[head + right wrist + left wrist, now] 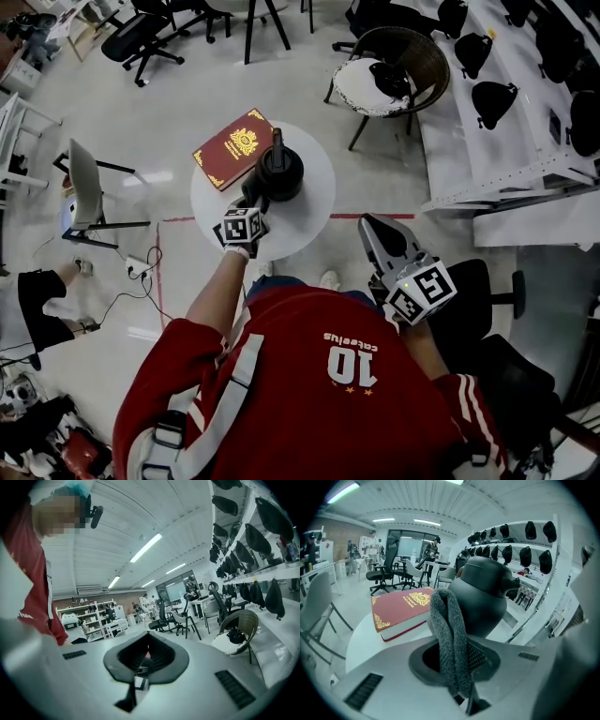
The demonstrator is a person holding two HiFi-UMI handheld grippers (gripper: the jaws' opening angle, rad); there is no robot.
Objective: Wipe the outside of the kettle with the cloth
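- round white worktop [314, 225] carries the lot
- red gold-printed hardback book [232, 148] lies beside the squat black kettle [279, 173], mid-worktop
- left tongs [253, 206] pinch a grey fluffy cloth [450, 634] at the kettle's side
- right tongs [145, 652] are pressed together, empty

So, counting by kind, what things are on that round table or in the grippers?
Kettle: 1, black, on the table
Book: 1, red, beside it
Cloth: 1, grey, clamped in the left gripper
Total: 3
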